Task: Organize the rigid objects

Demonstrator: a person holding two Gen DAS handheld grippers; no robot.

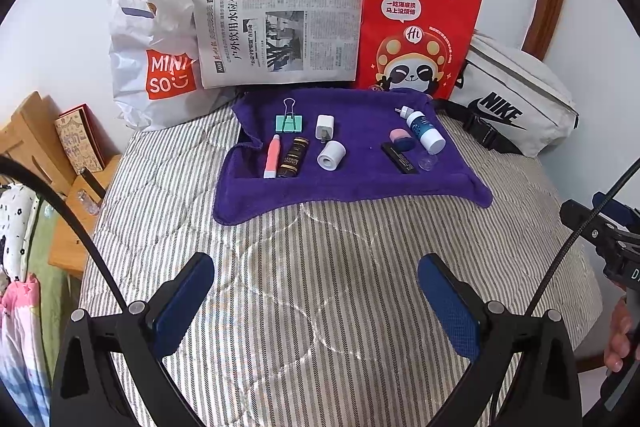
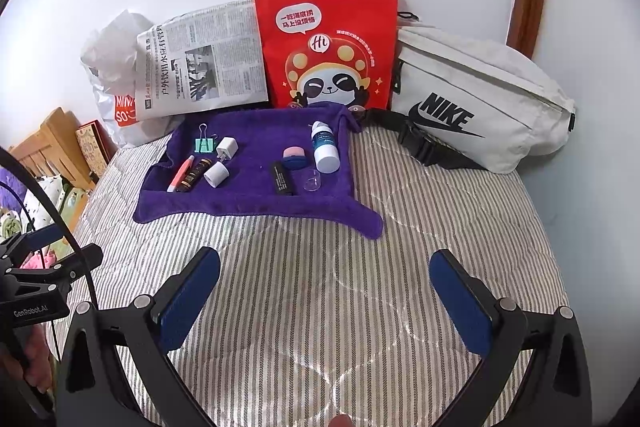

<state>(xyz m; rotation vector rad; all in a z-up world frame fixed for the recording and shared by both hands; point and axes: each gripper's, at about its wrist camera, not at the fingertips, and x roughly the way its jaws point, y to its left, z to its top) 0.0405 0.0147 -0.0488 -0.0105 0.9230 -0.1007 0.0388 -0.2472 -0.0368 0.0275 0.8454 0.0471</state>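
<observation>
A purple towel [image 1: 352, 183] lies spread on the striped bedcover [image 1: 320, 267], holding two clusters of small rigid items. On its left: a mint binder clip [image 1: 289, 123], a white charger plug [image 1: 324, 128], a pink-and-white pen [image 1: 271, 157], a dark tube [image 1: 293, 158] with gold lettering too small to read, and a white cylinder [image 1: 331, 155]. On its right: a white bottle [image 1: 425, 128] with a blue label, a pink-and-blue eraser [image 1: 401, 139], a black bar [image 1: 398, 158] and a clear cap [image 1: 428, 163].

Behind, against the wall, stand a white "MINISO" bag [image 1: 156, 59], a Chinese newspaper [image 1: 280, 31], a red "海底捞" panda bag [image 1: 416, 31] and a white "NIKE" pouch [image 1: 516, 103].

The left gripper [image 1: 316, 303] and the right gripper [image 2: 324, 299] both hover near over the bedcover, jaws spread apart and empty.
</observation>
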